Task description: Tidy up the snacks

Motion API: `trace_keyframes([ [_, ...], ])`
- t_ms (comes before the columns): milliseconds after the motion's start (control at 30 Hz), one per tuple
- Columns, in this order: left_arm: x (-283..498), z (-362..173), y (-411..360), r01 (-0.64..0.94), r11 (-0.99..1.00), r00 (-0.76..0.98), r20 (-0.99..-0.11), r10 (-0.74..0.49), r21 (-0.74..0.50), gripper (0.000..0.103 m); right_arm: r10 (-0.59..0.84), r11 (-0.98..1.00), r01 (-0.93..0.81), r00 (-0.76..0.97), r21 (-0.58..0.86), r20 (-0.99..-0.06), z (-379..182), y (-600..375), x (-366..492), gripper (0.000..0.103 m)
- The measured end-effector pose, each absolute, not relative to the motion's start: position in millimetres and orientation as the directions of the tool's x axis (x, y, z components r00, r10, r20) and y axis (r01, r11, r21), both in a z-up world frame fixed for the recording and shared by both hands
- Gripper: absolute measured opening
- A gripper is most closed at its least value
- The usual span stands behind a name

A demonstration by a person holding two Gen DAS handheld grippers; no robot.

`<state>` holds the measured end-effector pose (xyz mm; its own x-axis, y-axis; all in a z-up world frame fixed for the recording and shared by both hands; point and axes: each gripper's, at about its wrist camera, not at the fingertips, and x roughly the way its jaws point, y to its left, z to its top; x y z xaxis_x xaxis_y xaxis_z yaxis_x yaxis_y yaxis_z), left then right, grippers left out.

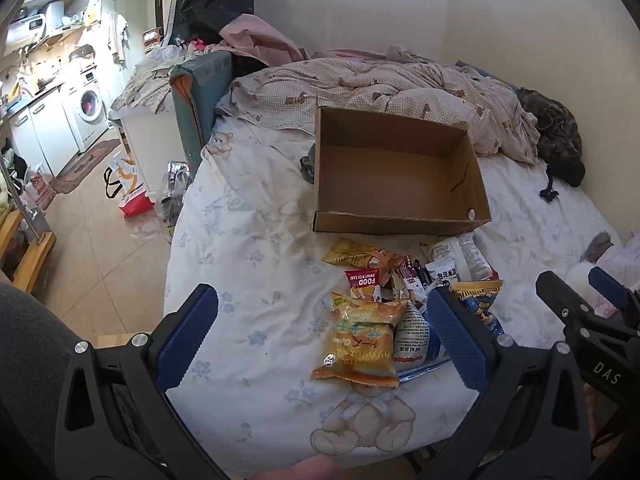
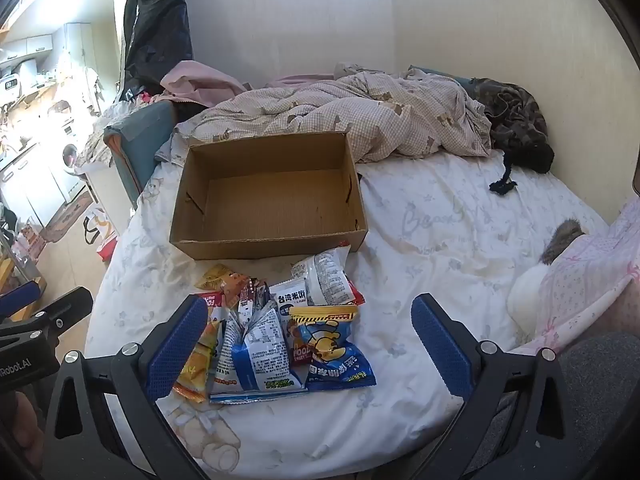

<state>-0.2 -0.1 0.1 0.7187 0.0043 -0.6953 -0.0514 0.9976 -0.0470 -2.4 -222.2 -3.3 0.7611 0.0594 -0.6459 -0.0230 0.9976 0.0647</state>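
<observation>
An empty brown cardboard box (image 1: 396, 172) sits on the bed; it also shows in the right wrist view (image 2: 272, 200). A pile of snack packets lies in front of it: an orange packet (image 1: 362, 340), a blue packet with a yellow bear (image 2: 334, 350), a blue and white packet (image 2: 256, 354) and white rice-cracker packets (image 2: 320, 280). My left gripper (image 1: 324, 320) is open above the bed, with the orange packet between its fingers. My right gripper (image 2: 308, 332) is open above the pile. Neither holds anything.
The bed has a white floral sheet (image 2: 440, 220) and a crumpled checked quilt (image 2: 360, 116) behind the box. Dark clothing (image 2: 516, 124) lies at the far right by the wall. A pink pillow (image 2: 580, 280) is at right. Floor and kitchen units (image 1: 60, 128) lie left.
</observation>
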Motion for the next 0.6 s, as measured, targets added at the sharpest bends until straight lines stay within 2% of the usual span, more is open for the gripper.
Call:
trace_keyframes([
  [600,1.3,2.4,1.2,-0.054,0.998,0.715,-0.699,0.015,-0.034,0.103,0.066,0.997,-0.024,0.748,0.073,-0.661,-12.0,-216.2,-0.9,0.103],
])
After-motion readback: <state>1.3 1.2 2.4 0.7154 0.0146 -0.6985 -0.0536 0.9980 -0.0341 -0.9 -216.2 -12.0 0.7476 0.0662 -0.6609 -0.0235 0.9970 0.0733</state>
